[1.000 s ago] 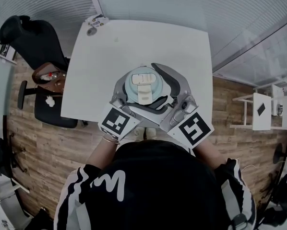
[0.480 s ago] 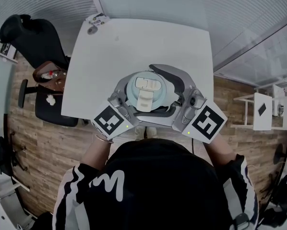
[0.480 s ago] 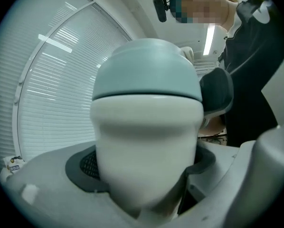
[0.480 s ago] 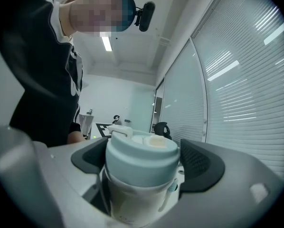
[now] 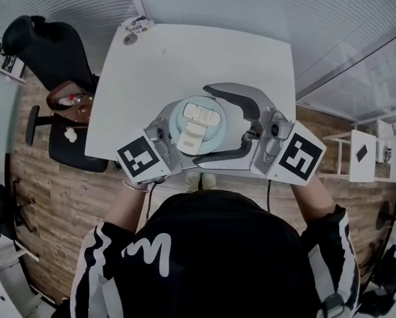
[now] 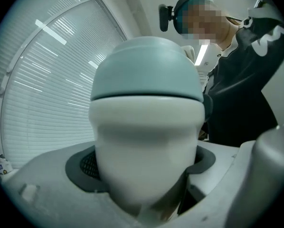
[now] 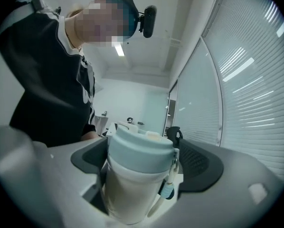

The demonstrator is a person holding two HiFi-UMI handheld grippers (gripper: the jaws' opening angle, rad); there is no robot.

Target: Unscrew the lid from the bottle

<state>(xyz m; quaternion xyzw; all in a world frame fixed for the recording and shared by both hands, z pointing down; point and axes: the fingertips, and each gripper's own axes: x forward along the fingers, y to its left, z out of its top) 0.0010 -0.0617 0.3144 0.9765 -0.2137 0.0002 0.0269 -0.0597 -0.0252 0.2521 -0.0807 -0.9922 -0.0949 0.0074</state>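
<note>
The white bottle (image 6: 146, 146) stands upright between both grippers, over the near edge of the white table (image 5: 185, 58); whether its base touches the tabletop cannot be told. Its pale blue lid (image 5: 197, 121) is on, with a white flip tab on top and a thin strap (image 7: 168, 189) hanging at one side. The left gripper (image 6: 144, 170) is clamped on the bottle's body below the lid, its dark pads pressed against either side. The right gripper (image 7: 142, 165) has just been opening its jaws; they curve wide around the lid, which sits between them, and the farther pad stands clear of it, so this gripper has let go
</note>
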